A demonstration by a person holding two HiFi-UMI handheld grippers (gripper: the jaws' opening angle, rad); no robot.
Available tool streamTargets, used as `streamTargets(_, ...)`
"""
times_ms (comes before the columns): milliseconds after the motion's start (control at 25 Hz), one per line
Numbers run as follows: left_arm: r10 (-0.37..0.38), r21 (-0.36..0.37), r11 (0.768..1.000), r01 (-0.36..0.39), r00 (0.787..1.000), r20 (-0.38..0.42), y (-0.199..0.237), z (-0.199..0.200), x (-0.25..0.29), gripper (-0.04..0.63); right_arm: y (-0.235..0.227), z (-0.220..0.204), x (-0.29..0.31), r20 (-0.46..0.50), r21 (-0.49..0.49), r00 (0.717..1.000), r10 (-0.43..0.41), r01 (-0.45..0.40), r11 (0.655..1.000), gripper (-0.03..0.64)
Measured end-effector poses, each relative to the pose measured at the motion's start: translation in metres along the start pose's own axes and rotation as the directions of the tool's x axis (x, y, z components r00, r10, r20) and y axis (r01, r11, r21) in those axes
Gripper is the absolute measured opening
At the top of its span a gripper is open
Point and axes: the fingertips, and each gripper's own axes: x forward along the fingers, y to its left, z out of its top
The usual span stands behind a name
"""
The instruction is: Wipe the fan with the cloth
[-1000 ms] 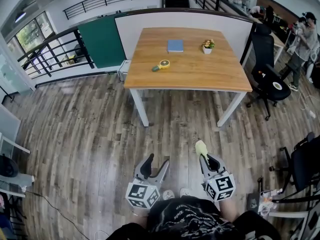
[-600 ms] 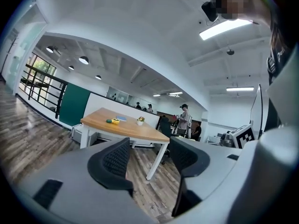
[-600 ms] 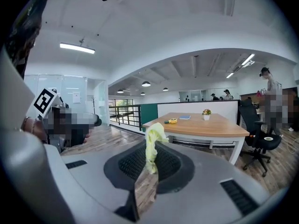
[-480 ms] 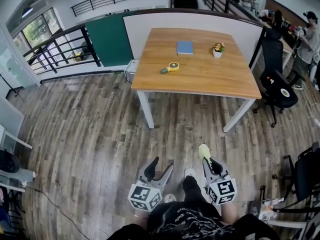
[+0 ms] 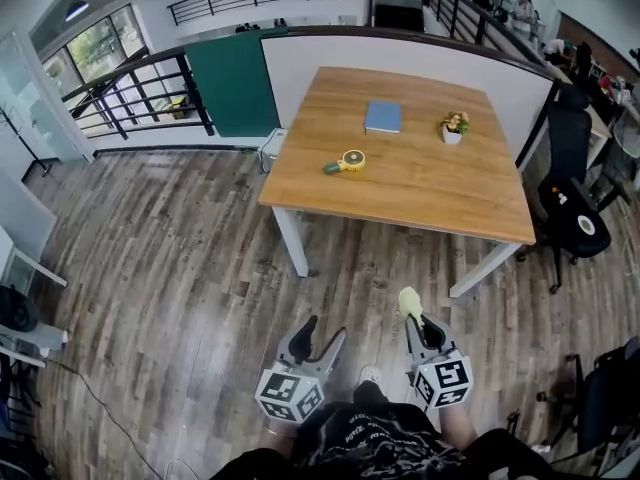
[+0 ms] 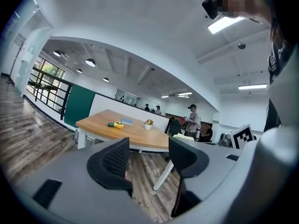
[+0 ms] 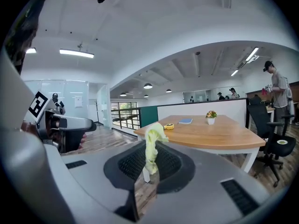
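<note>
The small yellow fan (image 5: 346, 161) with a green handle lies on the wooden table (image 5: 440, 203), well ahead of both grippers. It also shows far off as the fan (image 6: 114, 124) in the left gripper view and the fan (image 7: 168, 126) in the right gripper view. My right gripper (image 5: 412, 315) is shut on a yellow-green cloth (image 5: 409, 301), and the cloth (image 7: 152, 146) sticks up from between the pads. My left gripper (image 5: 320, 333) is open with nothing between its fingers; its jaws have just been closing a little. Both are held low over the wood floor, short of the table.
On the table are a blue book (image 5: 382, 117) and a small potted plant (image 5: 453, 127). A black office chair (image 5: 575, 218) stands at the table's right. A green panel (image 5: 232, 83) and a black railing (image 5: 120, 103) lie to the left, with people at the far back.
The person has walked towards the table, so it now sits nearer and larger in the head view. Both grippers came along and keep their places in front of the body.
</note>
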Motion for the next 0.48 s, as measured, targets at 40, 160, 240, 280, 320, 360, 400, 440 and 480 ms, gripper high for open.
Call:
streamTargets(40,-0.004,-0.008,1.0,0.005,1.0,0.011,0.0,0.003,0.011,0.27,-0.011,0.004,0.008,0.007,0.005,1.0,-0.002,0.002,1.0,0.054)
streamTargets(160,0.007,-0.02,1.0,-0.007,1.0,0.019,0.002,0.008,0.04,0.27,-0.04,0.007,0.028,-0.002,0.009,1.0,0.001,-0.001,1.0,0.058)
streamTargets(240,0.025,-0.02,0.999,-0.025,1.0,0.011,0.004,0.008,0.055,0.27,-0.053,0.008,0.038,-0.015,0.008,1.0,0.023,-0.023,1.0,0.06)
streamTargets(280,0.036,-0.022,0.999,-0.036,0.999,0.01,0.006,0.009,0.062,0.27,-0.059,0.009,0.043,-0.018,0.011,0.999,0.034,-0.033,0.999,0.06)
streamTargets(320,0.049,-0.025,0.999,-0.049,0.999,0.011,0.007,0.01,0.069,0.27,-0.065,0.01,0.048,-0.02,0.015,0.999,0.042,-0.042,0.999,0.06)
streamTargets(360,0.063,-0.024,0.998,-0.063,0.998,0.011,0.008,0.01,0.076,0.27,-0.071,0.011,0.052,-0.022,0.017,0.999,0.048,-0.048,0.999,0.06)
streamTargets(400,0.076,-0.02,0.997,-0.076,0.997,0.011,0.009,0.011,0.083,0.27,-0.076,0.011,0.057,-0.025,0.014,0.998,0.053,-0.052,0.999,0.06)
streamTargets(440,0.086,-0.014,0.996,-0.086,0.996,0.009,0.01,0.011,0.089,0.27,-0.081,0.011,0.061,-0.03,0.007,0.998,0.055,-0.055,0.998,0.06)
streamTargets(480,0.093,-0.009,0.996,-0.093,0.996,0.006,0.011,0.011,0.094,0.27,-0.085,0.011,0.064,-0.035,-0.004,0.998,0.055,-0.055,0.998,0.06)
